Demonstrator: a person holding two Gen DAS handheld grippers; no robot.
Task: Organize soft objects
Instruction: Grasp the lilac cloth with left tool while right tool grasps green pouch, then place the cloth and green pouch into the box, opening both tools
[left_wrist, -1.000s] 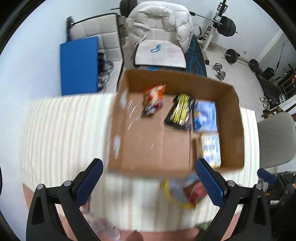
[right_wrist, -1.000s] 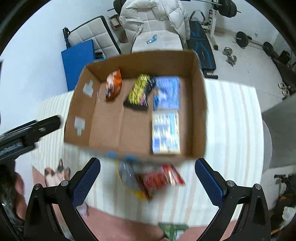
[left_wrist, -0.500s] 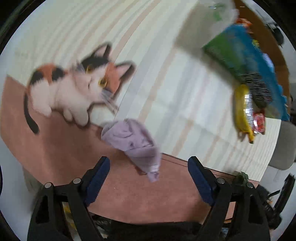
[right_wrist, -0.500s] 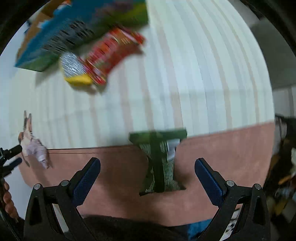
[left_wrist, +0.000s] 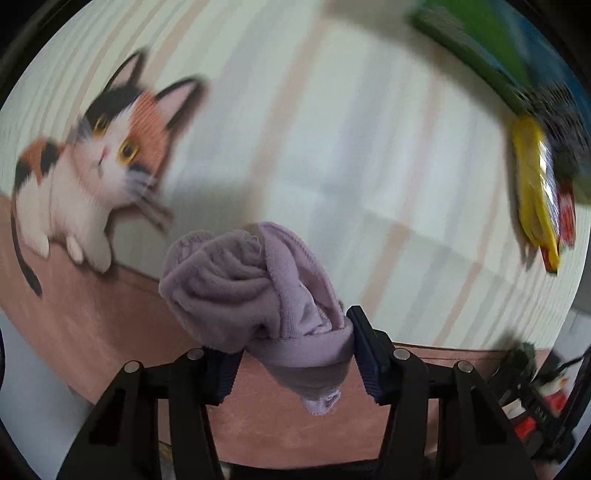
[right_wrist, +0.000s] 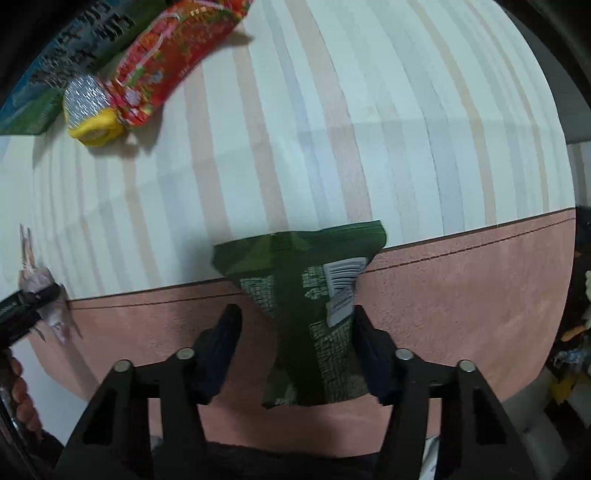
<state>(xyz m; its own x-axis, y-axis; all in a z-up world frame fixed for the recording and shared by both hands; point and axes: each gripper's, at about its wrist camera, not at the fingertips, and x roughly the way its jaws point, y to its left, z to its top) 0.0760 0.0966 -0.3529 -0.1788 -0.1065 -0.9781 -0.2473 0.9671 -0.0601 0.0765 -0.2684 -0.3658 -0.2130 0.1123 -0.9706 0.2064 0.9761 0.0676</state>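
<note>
Both the left hand-held gripper (left_wrist: 291, 347) and the right hand-held gripper (right_wrist: 295, 343) have jaws narrowed, pointing downward.

Honestly nothing here can actually be read. The green snack bag (right_wrist: 310, 314) has a white barcode sticker (right_wrist: 343, 277) on its upper right part and blocks of pale print all over the back, but it's too small and warped to make out one word. Up and to the left of that bag, the red packet (right_wrist: 173, 55) has some gold lettering near its top edge, also unreadable. Further left of the red one, the blue-green box (right_wrist: 62, 70) carries big dark characters, blurry and cut off by the frame edge. The left wrist view is just smeared.
</note>
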